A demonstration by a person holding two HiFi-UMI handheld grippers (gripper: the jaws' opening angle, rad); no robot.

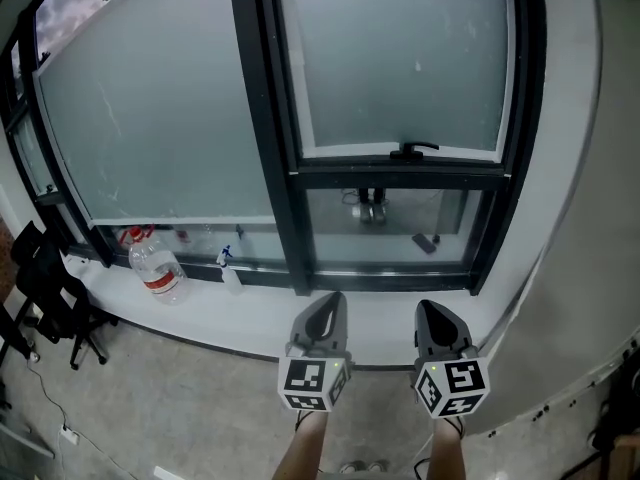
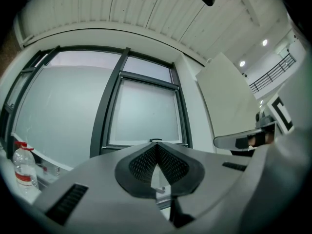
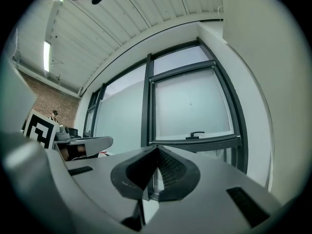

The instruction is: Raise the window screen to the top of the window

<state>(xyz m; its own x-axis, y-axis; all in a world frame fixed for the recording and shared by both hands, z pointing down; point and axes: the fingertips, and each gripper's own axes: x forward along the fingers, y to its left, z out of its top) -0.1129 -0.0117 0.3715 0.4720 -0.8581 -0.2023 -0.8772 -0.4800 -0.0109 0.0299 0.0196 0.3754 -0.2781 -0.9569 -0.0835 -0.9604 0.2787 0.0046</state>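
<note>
Head view shows a dark-framed window [image 1: 266, 118] on the far side. The screen [image 1: 400, 58] covers the upper part of its right pane. The bottom bar of the screen runs left to right and carries a small black handle [image 1: 413, 150]. Both grippers hang near, low before the sill [image 1: 250, 313]. The handle lies far and above them, almost straight beyond the right gripper [image 1: 437, 314], so I judge this one nearer than the left gripper [image 1: 326, 308]. Each has its jaws pressed together and holds nothing. A black chair [image 1: 45, 288] stands on the floor at left, and a water bottle [image 1: 155, 265] and a spray bottle [image 1: 230, 270] are on the sill.
</note>
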